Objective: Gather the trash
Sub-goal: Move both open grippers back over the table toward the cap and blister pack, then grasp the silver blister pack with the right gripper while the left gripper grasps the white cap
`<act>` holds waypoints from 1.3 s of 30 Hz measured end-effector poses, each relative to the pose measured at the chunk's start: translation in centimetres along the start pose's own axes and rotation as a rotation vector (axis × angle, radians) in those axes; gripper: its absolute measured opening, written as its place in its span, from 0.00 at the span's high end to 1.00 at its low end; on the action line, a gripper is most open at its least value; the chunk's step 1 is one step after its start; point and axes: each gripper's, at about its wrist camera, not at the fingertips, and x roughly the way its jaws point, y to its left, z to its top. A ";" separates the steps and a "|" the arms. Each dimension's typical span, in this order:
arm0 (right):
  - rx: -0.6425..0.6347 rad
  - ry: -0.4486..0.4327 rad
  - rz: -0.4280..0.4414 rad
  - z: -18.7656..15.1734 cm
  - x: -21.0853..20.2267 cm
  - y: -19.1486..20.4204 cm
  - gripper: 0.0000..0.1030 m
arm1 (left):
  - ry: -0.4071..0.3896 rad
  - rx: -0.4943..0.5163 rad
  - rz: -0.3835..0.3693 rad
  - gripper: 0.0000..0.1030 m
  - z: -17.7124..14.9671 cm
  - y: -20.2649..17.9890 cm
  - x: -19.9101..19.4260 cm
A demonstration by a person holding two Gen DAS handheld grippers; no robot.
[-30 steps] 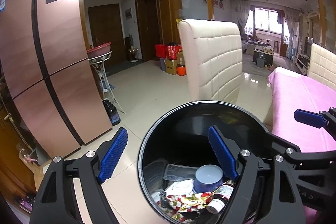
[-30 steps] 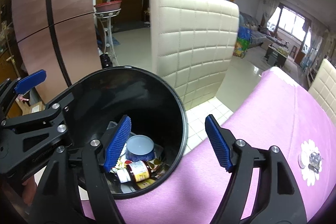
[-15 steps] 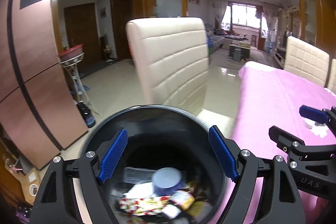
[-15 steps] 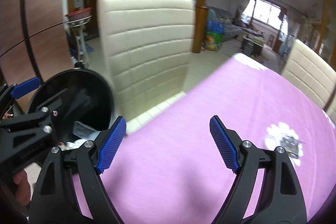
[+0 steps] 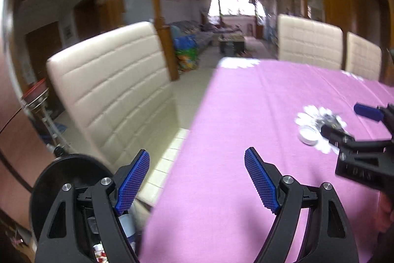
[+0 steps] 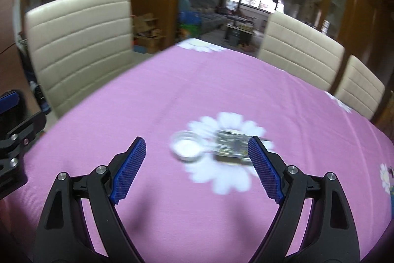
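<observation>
Inside bin (image 5: 59, 171), seemingly mixed trash (image 5: 125, 223).

Blurred wrapper (image 6: 230, 148) beside clear lid (image 6: 186, 148)

Left tool (image 5: 197, 181) agape, empty; right tool (image 6: 195, 168) likewise.

A table with a pink cloth and two small things on it

The table (image 6: 172, 95) wears a pink cloth with white flower prints. On one flower print (image 6: 226, 154) lie a small round clear lid (image 6: 186, 148) and, just beside it, a blurred flat wrapper (image 6: 230, 148). Both appear also in the left view (image 5: 307, 134).
</observation>
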 end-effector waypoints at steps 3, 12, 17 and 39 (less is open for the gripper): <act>0.053 0.043 -0.024 -0.2 1.8 -2.7 0.18 | 0.055 0.018 -0.067 0.25 0.6 -2.4 1.8; 0.107 0.147 0.014 -0.5 5.4 -5.8 0.18 | 0.125 0.125 -0.140 0.25 2.5 -8.8 5.5; 0.085 0.187 0.043 -0.7 7.3 -5.5 0.18 | 0.143 0.162 -0.140 0.25 2.7 -10.1 6.5; 0.170 0.187 0.069 -0.4 7.4 -8.6 0.76 | 0.212 0.235 -0.194 0.24 2.8 -14.8 8.8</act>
